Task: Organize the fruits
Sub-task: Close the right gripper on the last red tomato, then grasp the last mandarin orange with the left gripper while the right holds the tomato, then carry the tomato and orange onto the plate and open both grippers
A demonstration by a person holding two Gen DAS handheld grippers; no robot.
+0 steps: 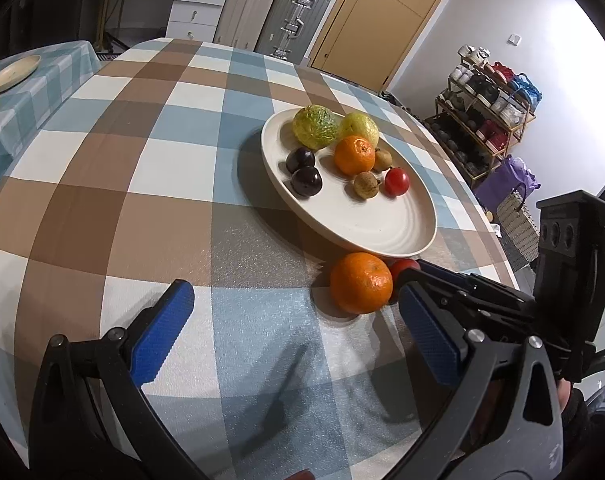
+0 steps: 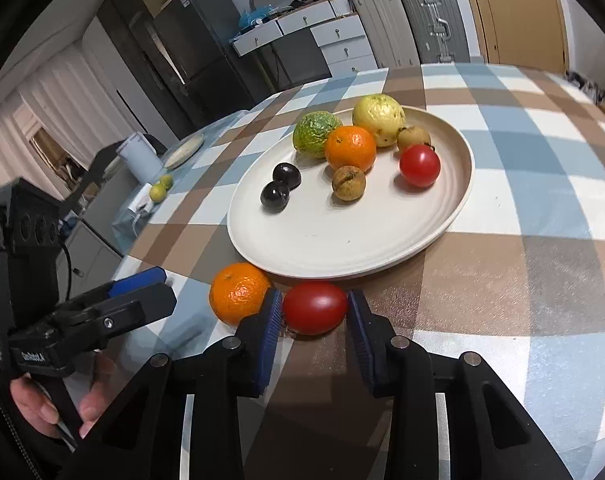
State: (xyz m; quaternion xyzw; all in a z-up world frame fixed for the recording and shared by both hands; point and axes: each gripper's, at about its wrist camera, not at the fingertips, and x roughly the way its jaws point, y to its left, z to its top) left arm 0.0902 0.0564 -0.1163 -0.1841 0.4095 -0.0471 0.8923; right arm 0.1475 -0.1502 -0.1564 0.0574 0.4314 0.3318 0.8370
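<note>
A cream plate (image 2: pixel 342 248) (image 1: pixel 382 228) on the checked tablecloth holds a green fruit (image 2: pixel 316 132), a yellow fruit (image 2: pixel 378 118), an orange (image 2: pixel 350 148), two dark plums (image 2: pixel 280 186), two brown fruits and a red tomato (image 2: pixel 419 165). Beside the plate's near rim lie a loose orange (image 2: pixel 238 292) (image 1: pixel 360 282) and a red tomato (image 2: pixel 314 307) (image 1: pixel 402 268). My right gripper (image 2: pixel 314 312) has its blue pads against both sides of this tomato, which rests on the cloth. My left gripper (image 1: pixel 294 320) is open and empty, left of the loose orange.
A second table at the left holds an empty plate (image 1: pixel 12 74) and yellow-green fruits (image 2: pixel 158 190). The table edge (image 1: pixel 498 252) runs close to the right of the plate. Suitcases, drawers and a shoe rack stand beyond.
</note>
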